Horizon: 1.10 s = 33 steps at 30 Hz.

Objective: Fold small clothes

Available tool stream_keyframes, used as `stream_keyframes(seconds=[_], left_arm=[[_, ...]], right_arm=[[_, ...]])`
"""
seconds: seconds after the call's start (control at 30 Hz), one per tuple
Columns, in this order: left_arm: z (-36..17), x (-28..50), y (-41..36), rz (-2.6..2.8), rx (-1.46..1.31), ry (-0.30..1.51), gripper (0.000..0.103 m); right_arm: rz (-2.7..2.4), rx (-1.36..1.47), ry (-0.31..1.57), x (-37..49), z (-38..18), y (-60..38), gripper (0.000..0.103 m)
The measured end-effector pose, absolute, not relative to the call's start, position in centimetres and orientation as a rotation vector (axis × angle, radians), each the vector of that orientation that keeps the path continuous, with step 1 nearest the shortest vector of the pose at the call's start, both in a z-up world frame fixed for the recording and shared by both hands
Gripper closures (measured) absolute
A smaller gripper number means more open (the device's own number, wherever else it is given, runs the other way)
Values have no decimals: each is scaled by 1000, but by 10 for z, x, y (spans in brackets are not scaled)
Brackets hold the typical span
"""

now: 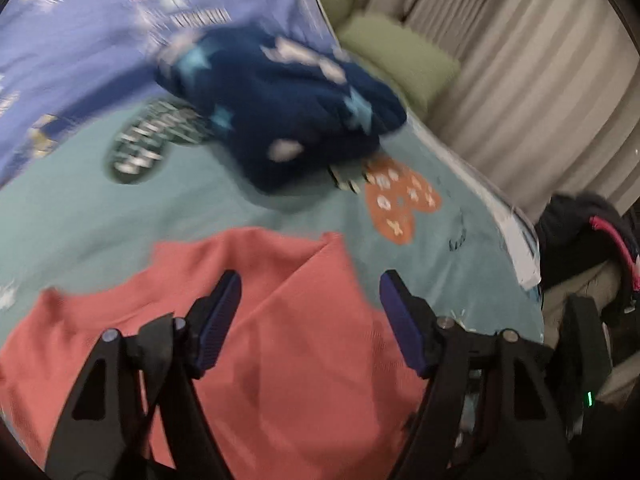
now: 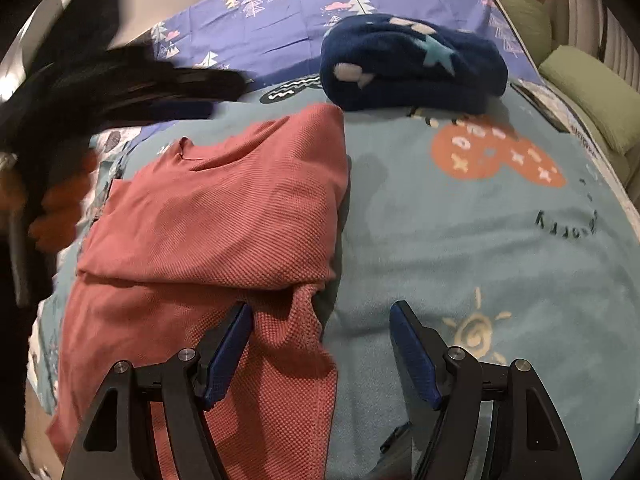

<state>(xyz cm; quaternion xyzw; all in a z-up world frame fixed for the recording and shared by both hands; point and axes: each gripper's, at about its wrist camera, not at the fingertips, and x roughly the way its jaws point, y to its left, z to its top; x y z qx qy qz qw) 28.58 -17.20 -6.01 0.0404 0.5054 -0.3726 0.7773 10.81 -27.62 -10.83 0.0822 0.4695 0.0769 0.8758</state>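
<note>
Both tools spread wide, nothing gripped. Left tool (image 1: 310, 292) hangs over the salmon-red waffle-knit garment (image 2: 224, 208), which lies partly folded on the teal fleece blanket (image 2: 460, 248) covering the bed. Right tool (image 2: 322, 320) sits at the garment's right edge. Just past its far corner: a bundled navy fleece with star print (image 2: 412, 64). Purple tree-print sheet (image 2: 288, 20) behind. Green cushions (image 1: 396, 56) and beige curtain (image 1: 520, 60) off to the right.
</note>
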Motion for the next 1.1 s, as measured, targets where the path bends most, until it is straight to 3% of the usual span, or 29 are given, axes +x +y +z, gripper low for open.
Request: stream_keyframes(seconds=[0.17,0.27,0.3,0.33,0.37,0.53,0.63,0.73,0.97,1.03,1.1], left_arm=[[-107,315,-232,-940,14,1414,36],[-109,320,-257,-913,40,1364,52],[-107,322,-263,-920,21,1338,60],[-104,325,-266,-938,-14,1321,79],[-101,327,-267,-948,-38,1319,83],[-76,317,-255,-906,24,1228,82],[-67,308,-233,-860,61,1213,68],[-59,291,-195,-768,80,1126,61],[-41,250,-10,-359,-64,890,54],[-45,250,35,-262,-64,880,44],[-52,252,80,-153,-73,884,40]], right_arm=[[165,205,963,110,-110,-286,30],[159,209,947,112,-112,-289,30],[155,205,941,112,-113,-290,30],[153,202,937,111,-113,-291,30],[152,199,933,110,-113,-292,29],[134,180,908,104,-111,-296,29],[137,178,897,100,-112,-297,29],[136,153,894,97,-111,-296,29],[156,241,888,86,-102,-314,29],[193,252,861,92,-90,-318,29],[268,278,860,108,-81,-319,29]])
